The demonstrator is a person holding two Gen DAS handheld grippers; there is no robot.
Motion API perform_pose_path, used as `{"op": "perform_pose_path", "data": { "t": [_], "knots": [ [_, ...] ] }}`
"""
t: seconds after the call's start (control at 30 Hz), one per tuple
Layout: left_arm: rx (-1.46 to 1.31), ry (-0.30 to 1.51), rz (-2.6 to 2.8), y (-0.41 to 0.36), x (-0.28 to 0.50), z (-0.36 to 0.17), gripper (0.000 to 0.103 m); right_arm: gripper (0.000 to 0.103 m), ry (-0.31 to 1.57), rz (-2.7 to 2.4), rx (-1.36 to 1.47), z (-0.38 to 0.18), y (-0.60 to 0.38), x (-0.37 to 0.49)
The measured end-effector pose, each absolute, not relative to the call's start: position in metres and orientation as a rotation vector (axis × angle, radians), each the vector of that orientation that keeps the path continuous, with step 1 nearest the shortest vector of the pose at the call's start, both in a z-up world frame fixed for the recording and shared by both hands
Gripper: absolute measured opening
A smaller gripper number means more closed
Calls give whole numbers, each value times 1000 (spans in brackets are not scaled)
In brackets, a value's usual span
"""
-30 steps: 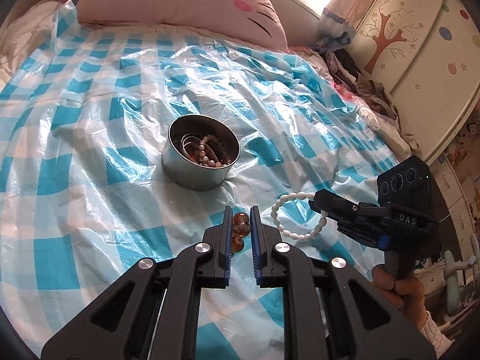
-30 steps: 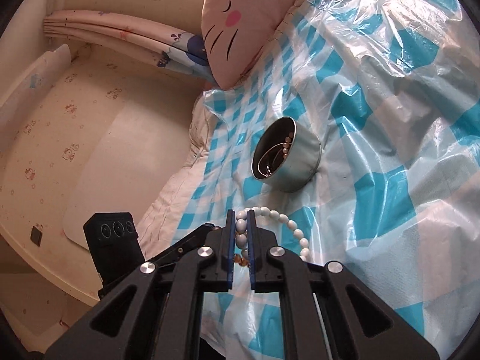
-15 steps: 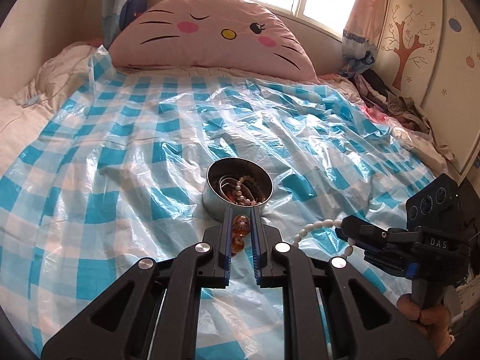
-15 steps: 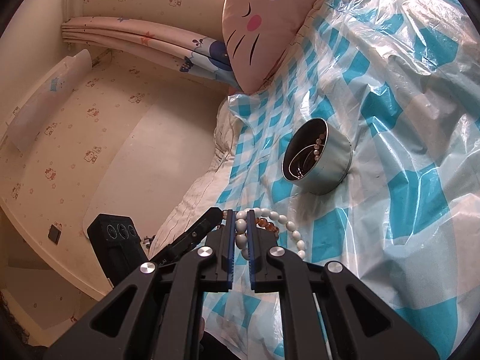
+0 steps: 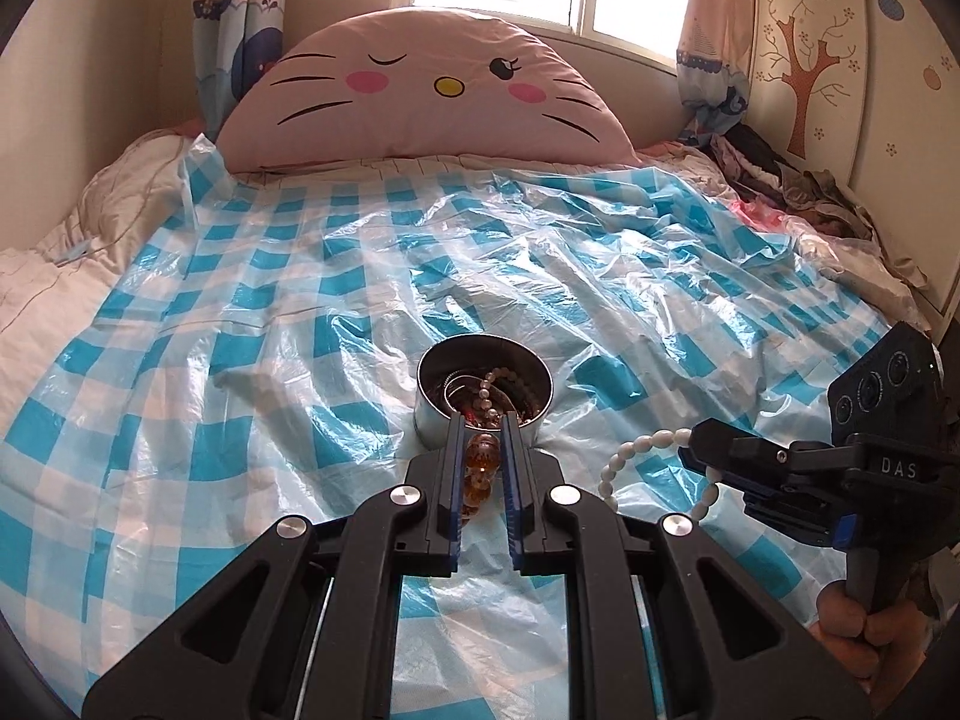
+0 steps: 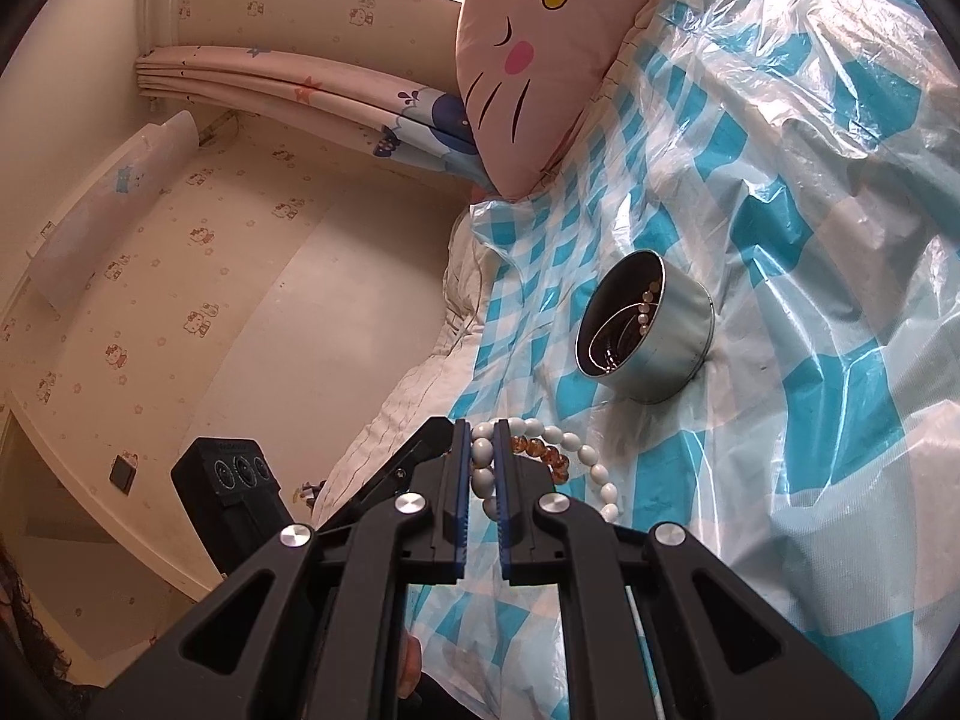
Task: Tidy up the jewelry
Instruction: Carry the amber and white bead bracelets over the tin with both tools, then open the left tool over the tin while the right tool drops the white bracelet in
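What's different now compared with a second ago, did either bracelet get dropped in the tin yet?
Neither. The left gripper has tipped up and brought its amber bracelet nearer the tin; more pillow and window show now. The right gripper still clamps the white bracelet in about the same place. The tin and the jewelry in it are unchanged.

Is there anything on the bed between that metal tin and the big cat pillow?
No. In the left wrist view, only the crinkled blue-checked plastic sheet lies between the tin and the cat pillow; no jewelry lies on that stretch.
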State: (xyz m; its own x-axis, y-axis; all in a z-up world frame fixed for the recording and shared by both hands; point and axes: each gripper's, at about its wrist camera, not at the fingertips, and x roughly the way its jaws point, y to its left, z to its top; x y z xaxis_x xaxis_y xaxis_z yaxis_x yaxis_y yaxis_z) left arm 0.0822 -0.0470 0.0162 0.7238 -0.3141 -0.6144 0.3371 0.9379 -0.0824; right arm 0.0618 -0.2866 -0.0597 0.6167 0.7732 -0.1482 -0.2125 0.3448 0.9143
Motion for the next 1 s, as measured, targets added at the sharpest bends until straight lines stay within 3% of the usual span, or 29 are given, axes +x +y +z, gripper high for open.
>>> {"op": "perform_pose_path", "data": {
  "t": [1.0],
  "knots": [
    [-276, 694, -516, -58, 181, 29, 11, 10, 562, 675, 1061, -54, -291, 153]
  ]
}}
